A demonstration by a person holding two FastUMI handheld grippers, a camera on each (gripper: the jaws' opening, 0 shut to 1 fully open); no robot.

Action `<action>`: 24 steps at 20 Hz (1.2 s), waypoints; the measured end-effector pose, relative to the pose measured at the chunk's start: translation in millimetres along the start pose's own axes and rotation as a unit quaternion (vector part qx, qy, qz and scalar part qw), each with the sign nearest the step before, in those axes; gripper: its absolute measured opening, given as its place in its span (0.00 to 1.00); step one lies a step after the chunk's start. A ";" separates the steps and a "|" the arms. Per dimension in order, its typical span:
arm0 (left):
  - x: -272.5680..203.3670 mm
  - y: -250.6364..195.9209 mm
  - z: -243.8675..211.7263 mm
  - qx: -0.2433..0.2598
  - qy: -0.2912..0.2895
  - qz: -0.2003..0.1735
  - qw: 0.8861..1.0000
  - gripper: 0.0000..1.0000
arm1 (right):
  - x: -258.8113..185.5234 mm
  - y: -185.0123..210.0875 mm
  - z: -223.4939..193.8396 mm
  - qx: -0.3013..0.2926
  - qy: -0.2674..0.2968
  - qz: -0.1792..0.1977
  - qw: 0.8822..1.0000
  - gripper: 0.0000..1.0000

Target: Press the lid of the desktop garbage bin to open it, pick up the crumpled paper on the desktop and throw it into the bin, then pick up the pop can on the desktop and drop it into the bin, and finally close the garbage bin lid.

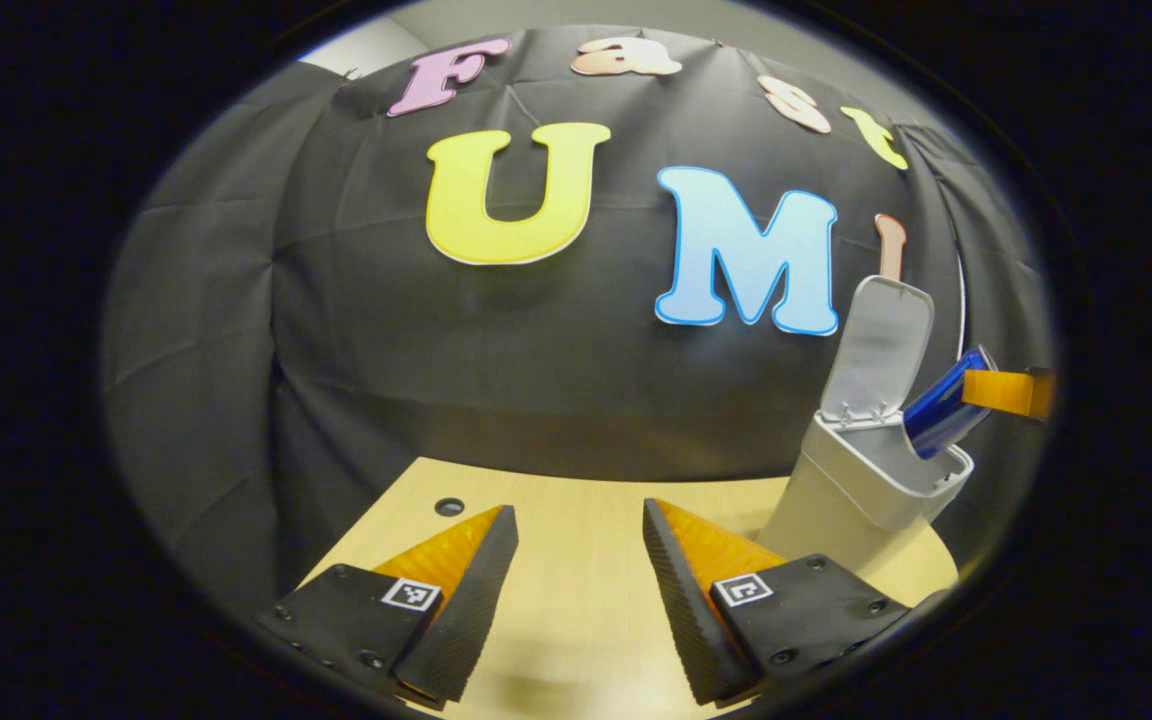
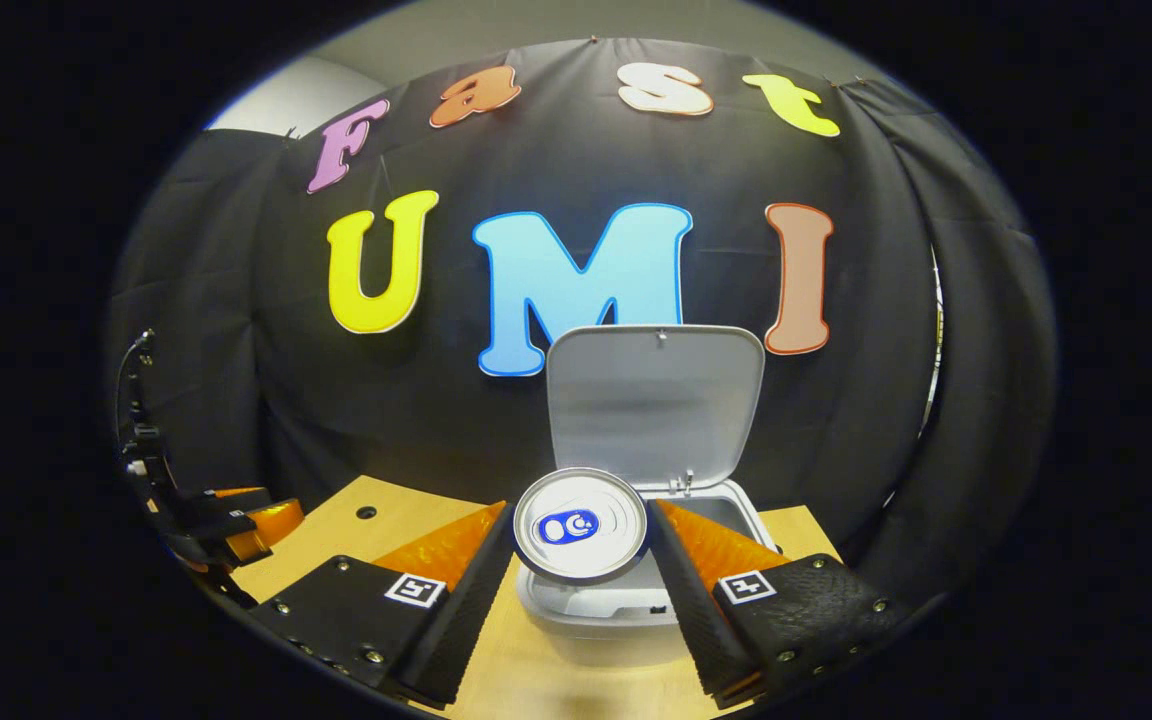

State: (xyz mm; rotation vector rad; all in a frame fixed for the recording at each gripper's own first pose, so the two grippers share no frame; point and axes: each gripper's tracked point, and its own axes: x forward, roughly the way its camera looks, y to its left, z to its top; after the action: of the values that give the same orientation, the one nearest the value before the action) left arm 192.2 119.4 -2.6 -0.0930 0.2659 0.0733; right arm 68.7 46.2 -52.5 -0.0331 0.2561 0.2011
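Right hand-held gripper: clamped on the pop can, one finger pressing each side of it; the can's top end with its pull tab faced the camera in the right gripper view.
Pop can position: held over the open mouth of the garbage bin, in front of the raised lid. In the left gripper view the pop can appeared tilted, its lower end at or just inside the bin's opening; whether it touched the rim could not be told.
Right hand-held gripper, far view: one finger of it was visible at the right edge of the left gripper view, against the can.
Garbage bin: light-coloured, standing on the table toward its right rear part, close to the black cloth wall.
Lid: open, swung up and back on its hinge, standing nearly upright behind the opening.
Bin interior: contents could not be made out.
Left hand-held gripper: fingers well apart, nothing between them, positioned over bare tabletop to the left of the bin.
Left hand-held gripper, far view: visible at the left edge of the right gripper view, above the table's left side, well apart from the bin.
Table: light wood-grain surface with a small round hole near the rear left corner.
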 end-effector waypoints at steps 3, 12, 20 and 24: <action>0.2 1.9 -3.1 -0.002 0.004 0.003 1.000 0.84 | 5.5 -13.6 -10.6 -0.004 0.015 -0.014 1.000 0.84; 1.6 3.5 -5.3 -0.007 0.008 0.004 1.000 0.84 | 28.7 -42.5 -46.7 -0.010 0.059 -0.044 0.997 0.85; 2.6 8.7 -11.2 -0.015 0.015 0.009 1.000 0.84 | 33.4 -50.8 -63.6 0.002 0.081 -0.051 0.995 0.86; 3.3 5.9 -12.6 -0.017 0.016 0.006 1.000 0.84 | 33.8 -50.2 -60.5 0.008 0.077 -0.051 0.996 0.90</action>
State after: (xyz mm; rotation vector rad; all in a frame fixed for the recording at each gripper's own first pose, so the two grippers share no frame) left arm 191.6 124.2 -16.1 -0.1264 0.2979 0.0889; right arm 95.8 0.1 -119.3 -0.0467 0.4096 0.0954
